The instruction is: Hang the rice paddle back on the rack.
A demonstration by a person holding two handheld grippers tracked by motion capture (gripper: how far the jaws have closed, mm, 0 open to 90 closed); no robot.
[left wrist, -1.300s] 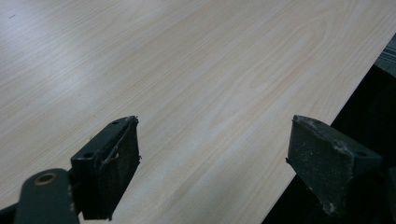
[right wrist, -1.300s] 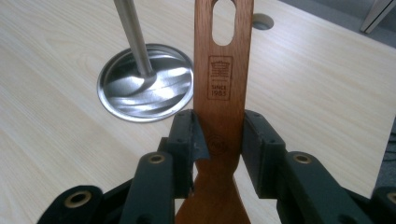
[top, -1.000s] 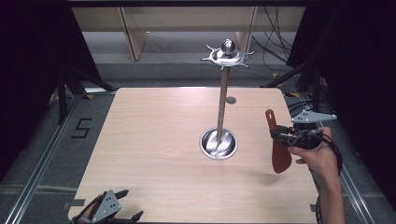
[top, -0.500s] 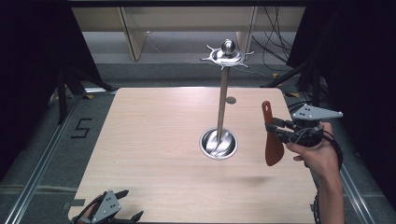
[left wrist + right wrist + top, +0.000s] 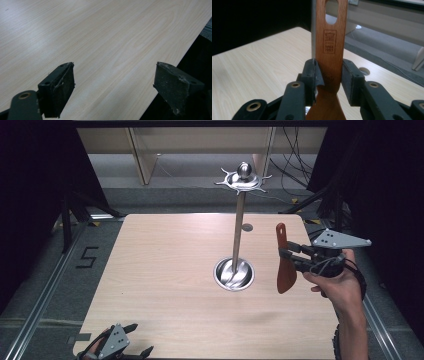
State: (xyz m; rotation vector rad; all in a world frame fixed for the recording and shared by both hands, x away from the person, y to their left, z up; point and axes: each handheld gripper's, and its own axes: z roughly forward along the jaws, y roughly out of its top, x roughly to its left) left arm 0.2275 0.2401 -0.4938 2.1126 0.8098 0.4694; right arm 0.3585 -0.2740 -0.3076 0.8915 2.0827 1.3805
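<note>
A reddish-brown wooden spatula [image 5: 284, 266] hangs upright above the table's right side, handle up, blade down. My right gripper [image 5: 286, 259] is shut on its handle [image 5: 331, 50], just below a stamped mark and an oval hanging hole. To its left stands a tall metal rack [image 5: 238, 230] with a round dish base [image 5: 233, 275] and a ring of hooks [image 5: 243, 180] at the top. At the near left corner of the table, my left gripper [image 5: 130, 340] is open, with bare wood between its pads [image 5: 61, 86].
The wooden table [image 5: 165, 270] has a small round hole [image 5: 247, 227] near its far edge. Its right edge [image 5: 180, 57] drops to dark floor. Shelving and cables lie beyond the table's far side.
My right gripper has lifted the spatula and carried it left toward the rack. The left gripper has stayed put.
</note>
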